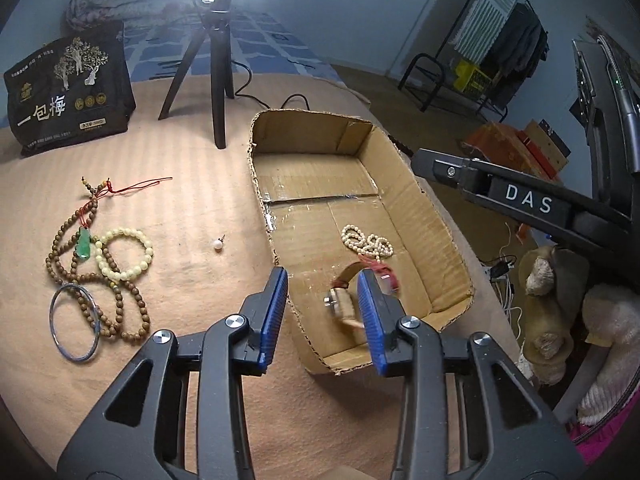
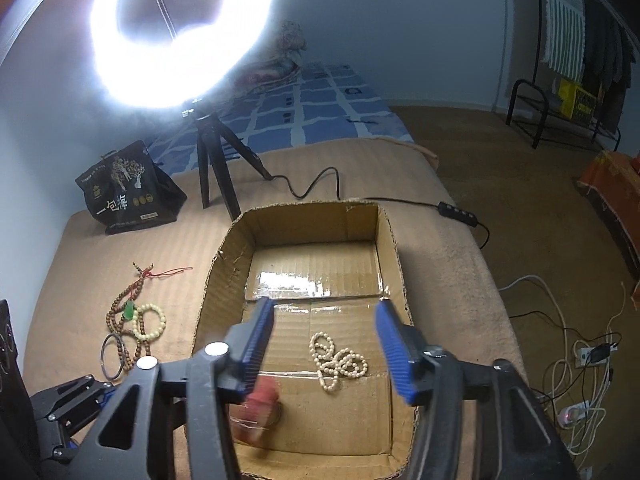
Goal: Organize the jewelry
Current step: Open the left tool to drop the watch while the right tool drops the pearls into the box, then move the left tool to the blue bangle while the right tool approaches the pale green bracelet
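An open cardboard box point(image 1: 420, 216) point(image 2: 224, 264) lies on the tan blanket. Inside it lie a white bead strand point(image 1: 366, 242) point(image 2: 338, 362) and a blurred red-strap watch point(image 1: 352, 292) point(image 2: 258, 408). My left gripper point(image 1: 323, 312) is open over the box's near corner, the watch loose between its fingers. My right gripper point(image 2: 325, 344) is open above the box. On the blanket to the left lie a brown bead necklace with a green pendant point(image 1: 84, 244) point(image 2: 129, 310), a pale yellow bracelet point(image 1: 126, 254) point(image 2: 151, 322), a metal bangle point(image 1: 74, 322) point(image 2: 111, 356) and a pearl earring point(image 1: 218, 245).
A ring light on a black tripod point(image 1: 216, 68) point(image 2: 216, 168) stands behind the box, its cable point(image 2: 320, 184) trailing right. A black bag point(image 1: 68, 88) point(image 2: 128, 192) sits at the back left. The bed edge drops off right of the box, with cords on the floor point(image 2: 580, 356).
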Tool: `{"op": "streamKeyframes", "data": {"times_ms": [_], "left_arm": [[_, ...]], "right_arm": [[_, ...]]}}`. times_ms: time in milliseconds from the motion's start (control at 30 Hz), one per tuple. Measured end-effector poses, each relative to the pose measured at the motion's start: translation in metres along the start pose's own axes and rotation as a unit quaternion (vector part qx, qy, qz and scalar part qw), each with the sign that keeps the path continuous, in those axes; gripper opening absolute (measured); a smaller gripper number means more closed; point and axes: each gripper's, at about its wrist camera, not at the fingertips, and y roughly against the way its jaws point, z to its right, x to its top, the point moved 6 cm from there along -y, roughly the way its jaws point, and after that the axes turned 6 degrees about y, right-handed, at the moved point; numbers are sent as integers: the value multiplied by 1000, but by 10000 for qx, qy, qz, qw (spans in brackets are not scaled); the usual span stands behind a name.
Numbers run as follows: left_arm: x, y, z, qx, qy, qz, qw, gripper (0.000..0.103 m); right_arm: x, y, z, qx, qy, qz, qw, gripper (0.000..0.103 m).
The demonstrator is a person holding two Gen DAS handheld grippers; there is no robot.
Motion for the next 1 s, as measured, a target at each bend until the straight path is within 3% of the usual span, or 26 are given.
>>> {"op": "streamKeyframes", "data": {"times_ms": [533,633,667,733,1000], "left_arm": [[2,21,-30,266,-61,102,9996,37],[3,29,-41,361,-64,134,9992,60],[3,32,-45,378,-59,177,9991,64],[4,38,-55,441,-65,196,9988,64],[1,60,-113,688,321,118,9970,74]], "right_arm": [[8,4,-29,261,75,111,9996,56],[10,4,-40,381,132,132,9991,57],[10,4,-44,414,162,142,9989,61],[11,5,-49,454,199,211,9985,75],[14,6,-77,750,338,276,9962,80]]}}
